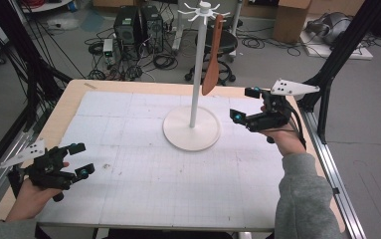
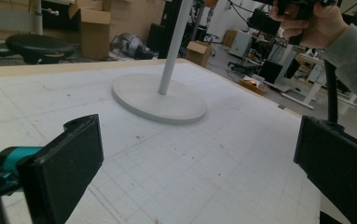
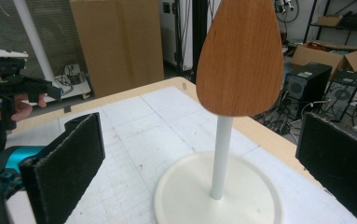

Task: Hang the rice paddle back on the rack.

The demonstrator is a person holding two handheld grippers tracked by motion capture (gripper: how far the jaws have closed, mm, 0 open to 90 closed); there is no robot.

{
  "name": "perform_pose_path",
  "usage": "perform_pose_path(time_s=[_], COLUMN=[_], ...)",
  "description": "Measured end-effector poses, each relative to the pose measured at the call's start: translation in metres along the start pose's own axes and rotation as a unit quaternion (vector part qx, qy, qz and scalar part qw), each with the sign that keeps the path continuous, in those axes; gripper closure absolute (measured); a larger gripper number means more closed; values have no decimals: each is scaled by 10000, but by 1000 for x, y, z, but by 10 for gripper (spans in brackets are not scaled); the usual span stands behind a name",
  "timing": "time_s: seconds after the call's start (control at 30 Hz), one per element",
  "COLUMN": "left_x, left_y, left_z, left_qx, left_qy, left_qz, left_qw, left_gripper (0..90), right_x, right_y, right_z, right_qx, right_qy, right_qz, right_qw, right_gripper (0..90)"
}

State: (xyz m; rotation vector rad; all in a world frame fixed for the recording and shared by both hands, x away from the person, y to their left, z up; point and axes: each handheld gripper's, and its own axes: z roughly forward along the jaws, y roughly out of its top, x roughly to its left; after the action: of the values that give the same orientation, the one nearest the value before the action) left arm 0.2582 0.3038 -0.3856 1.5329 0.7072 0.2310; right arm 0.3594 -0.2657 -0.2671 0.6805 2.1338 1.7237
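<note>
Wooden and reddish-brown, the spatula hangs blade-down from a hook at the top of the white rack in the high view, just beside the pole, its tip well above the round base. The right gripper is held above the table to the right of the base, jaws spread wide and holding nothing, pointing towards the pole. The left gripper sits near the table's front left corner, well apart from the rack, also wide open and empty.

From the left gripper view, both black jaws stand far apart over the gridded mat, with the rack's base ahead; the person's other hand appears at the top right, its gripper mostly cut off.

From the right gripper view, the spatula's broad blade hangs between the open jaws, probably farther off and untouched, in front of the pole.
</note>
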Motion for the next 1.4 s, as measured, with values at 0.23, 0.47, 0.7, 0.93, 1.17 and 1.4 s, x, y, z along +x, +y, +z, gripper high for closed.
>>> perform_pose_path(time_s=[0.23, 0.47, 0.7, 0.93, 1.17, 1.4], left_x=[-6, -8, -11, -12, -13, -15], left_y=[8, 13, 14, 13, 12, 10], left_z=[0, -1, 3, 4, 5, 8], left_qx=[-74, -144, -141, -100, -87, -12], left_qy=[-84, -143, -195, -177, -159, -162], left_qz=[120, 182, 214, 255, 264, 292], left_qw=[9999, 9996, 9995, 9995, 9995, 9994], left_gripper=[18, 18, 18, 18, 18, 18], right_x=[5, 8, 16, 23, 24, 24], right_y=[-19, -46, -72, -92, -110, -133], right_z=[-13, -26, -29, -31, -40, -40], right_qx=[-127, -364, -242, -180, -236, 28], right_qy=[-41, -158, -220, -184, -265, -334], right_qz=[110, 321, 337, 364, 498, 556], right_qw=[9999, 9987, 9989, 9990, 9981, 9979], right_gripper=[0, 0, 0, 0, 0, 0])
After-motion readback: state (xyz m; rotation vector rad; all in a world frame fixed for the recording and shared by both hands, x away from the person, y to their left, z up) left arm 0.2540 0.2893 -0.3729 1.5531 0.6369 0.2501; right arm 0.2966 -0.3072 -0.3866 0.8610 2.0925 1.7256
